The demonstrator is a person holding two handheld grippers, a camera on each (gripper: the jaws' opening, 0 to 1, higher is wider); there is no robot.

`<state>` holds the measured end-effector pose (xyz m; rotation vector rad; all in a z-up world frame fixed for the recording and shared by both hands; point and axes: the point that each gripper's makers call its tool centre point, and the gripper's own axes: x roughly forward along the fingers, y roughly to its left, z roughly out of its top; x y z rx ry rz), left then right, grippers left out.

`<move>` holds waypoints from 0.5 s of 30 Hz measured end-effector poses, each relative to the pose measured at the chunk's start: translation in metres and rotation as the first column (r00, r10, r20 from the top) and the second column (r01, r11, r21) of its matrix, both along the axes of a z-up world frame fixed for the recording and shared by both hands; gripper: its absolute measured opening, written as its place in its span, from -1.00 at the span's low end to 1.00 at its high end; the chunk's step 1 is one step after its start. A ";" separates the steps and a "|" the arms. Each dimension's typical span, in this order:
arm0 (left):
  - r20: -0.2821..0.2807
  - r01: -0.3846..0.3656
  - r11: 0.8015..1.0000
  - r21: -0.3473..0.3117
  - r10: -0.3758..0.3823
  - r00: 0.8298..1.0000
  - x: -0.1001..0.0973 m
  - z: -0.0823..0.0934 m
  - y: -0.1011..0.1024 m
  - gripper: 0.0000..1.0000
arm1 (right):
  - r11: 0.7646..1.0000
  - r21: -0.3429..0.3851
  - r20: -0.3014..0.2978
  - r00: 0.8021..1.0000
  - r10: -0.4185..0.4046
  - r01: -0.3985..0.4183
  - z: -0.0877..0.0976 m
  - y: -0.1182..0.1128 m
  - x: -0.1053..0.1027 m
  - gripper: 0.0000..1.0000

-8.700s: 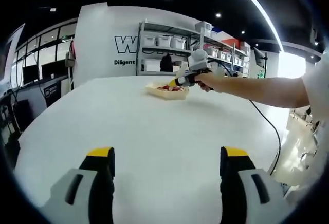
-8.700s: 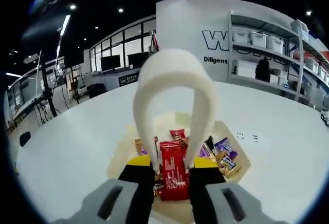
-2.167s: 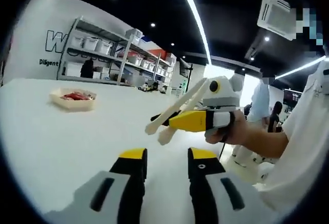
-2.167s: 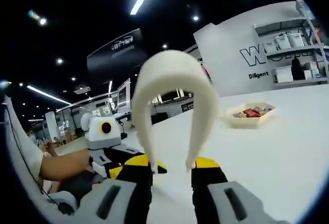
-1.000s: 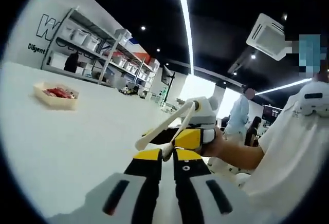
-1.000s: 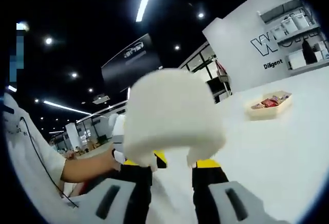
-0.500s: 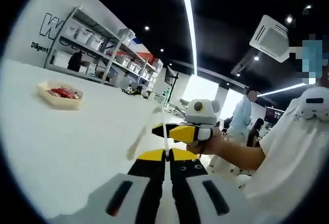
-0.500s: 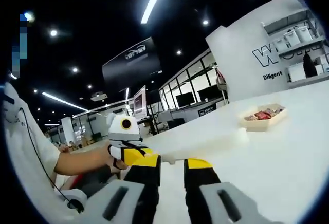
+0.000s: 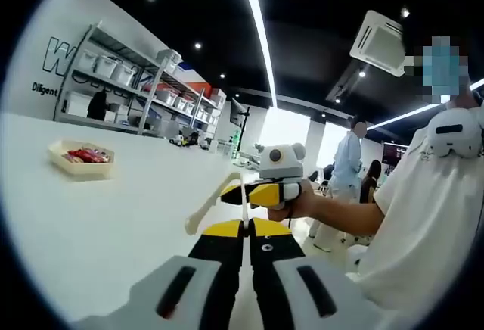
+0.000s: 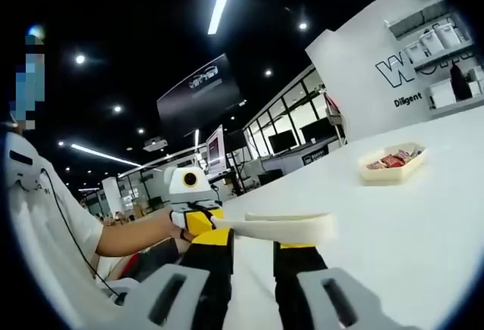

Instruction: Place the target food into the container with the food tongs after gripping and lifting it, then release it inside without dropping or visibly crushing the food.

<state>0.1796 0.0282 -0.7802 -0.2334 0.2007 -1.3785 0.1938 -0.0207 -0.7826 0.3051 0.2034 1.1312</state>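
Left tongs (image 9: 246,228) clenched on the white food tongs (image 9: 208,210); right tongs (image 10: 253,245) released, jaws apart; wrapped snacks (image 10: 392,160) look light, slippery; pinch mid-pack, gently.

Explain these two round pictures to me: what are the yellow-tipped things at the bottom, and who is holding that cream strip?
There is no robot here. A person holds one gripper in each hand, and each carries a fisheye camera looking along its own fingers. In the left gripper view, the left gripper is shut on the cream food tongs. In the right gripper view, the right gripper has its fingers apart, with the tongs lying across in front of them. A tray of wrapped snacks sits further off on the white table.
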 end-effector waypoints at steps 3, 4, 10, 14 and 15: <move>0.006 0.006 1.000 -0.004 -0.006 1.000 0.001 0.001 0.002 -0.97 | 1.000 0.015 -0.003 1.000 0.001 -0.001 0.000 -0.004 0.000 -0.76; 0.010 0.011 1.000 -0.004 -0.011 1.000 0.000 0.001 0.003 -0.97 | 1.000 0.014 -0.006 1.000 -0.004 0.004 -0.001 -0.007 0.002 -0.74; 0.040 0.027 0.999 0.023 -0.028 0.999 0.000 0.000 0.005 -0.97 | 1.000 -0.005 -0.029 1.000 -0.004 0.004 -0.003 -0.012 0.006 -0.70; 0.076 0.030 0.998 0.051 -0.034 0.997 0.000 -0.001 0.003 -0.97 | 0.999 -0.045 -0.036 0.999 -0.004 0.002 -0.010 -0.014 0.010 -0.63; 0.090 0.024 0.998 0.053 -0.028 0.996 0.001 -0.001 0.004 -0.97 | 0.999 -0.048 -0.033 0.999 -0.001 0.000 -0.011 -0.015 0.009 -0.63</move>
